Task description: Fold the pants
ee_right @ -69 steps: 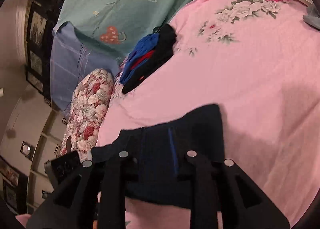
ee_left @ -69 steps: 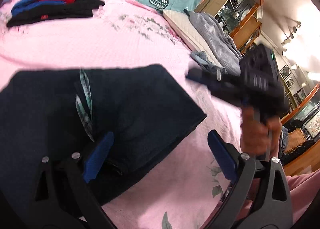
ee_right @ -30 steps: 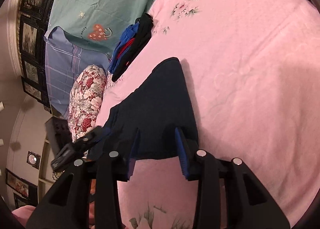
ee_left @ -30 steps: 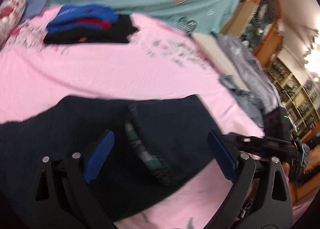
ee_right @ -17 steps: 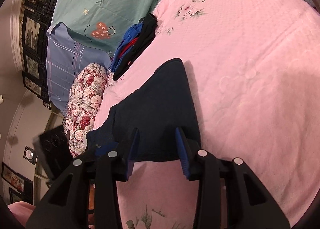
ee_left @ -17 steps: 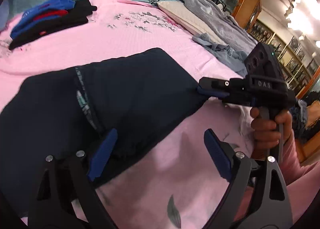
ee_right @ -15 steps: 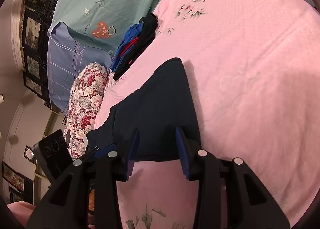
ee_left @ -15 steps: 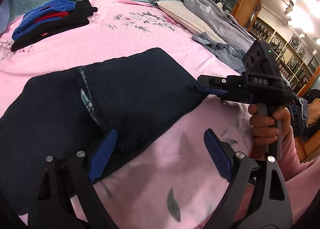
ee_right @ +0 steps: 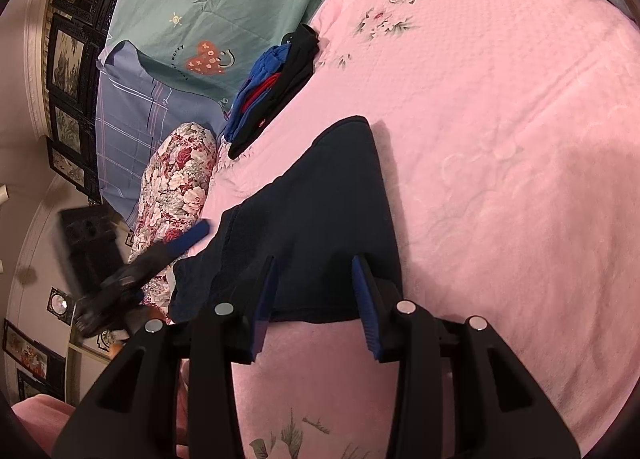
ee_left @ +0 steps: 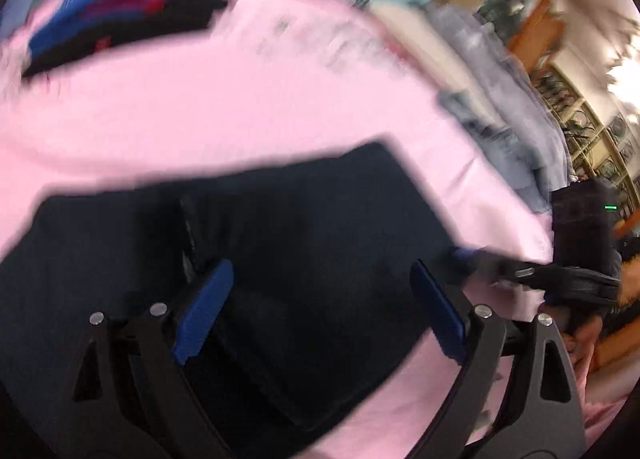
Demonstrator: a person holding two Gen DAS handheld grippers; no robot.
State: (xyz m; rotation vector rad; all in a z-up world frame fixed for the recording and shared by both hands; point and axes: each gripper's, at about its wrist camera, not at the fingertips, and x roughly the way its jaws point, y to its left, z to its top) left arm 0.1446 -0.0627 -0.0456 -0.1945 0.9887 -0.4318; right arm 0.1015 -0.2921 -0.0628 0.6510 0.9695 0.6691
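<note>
Dark navy pants (ee_left: 304,227) lie folded flat on the pink bedspread (ee_left: 192,111). My left gripper (ee_left: 320,299) is open wide, its blue pads above the near part of the pants, holding nothing. The left wrist view is blurred by motion. In the right wrist view the pants (ee_right: 332,203) lie just ahead of my right gripper (ee_right: 316,283), which is open with its pads over the near hem, empty. The right gripper also shows at the right of the left wrist view (ee_left: 496,263), and the left gripper at the left of the right wrist view (ee_right: 176,247).
A stack of folded blue, red and black clothes (ee_right: 276,83) sits at the far side of the bed (ee_right: 500,139). A floral pillow (ee_right: 176,187) lies at the left. Grey garments (ee_left: 508,107) are heaped at the right. Wooden shelves (ee_left: 560,39) stand beyond.
My left gripper has swung forward over the pants and its view has blurred. The right gripper has hardly moved and stays open at the hem.
</note>
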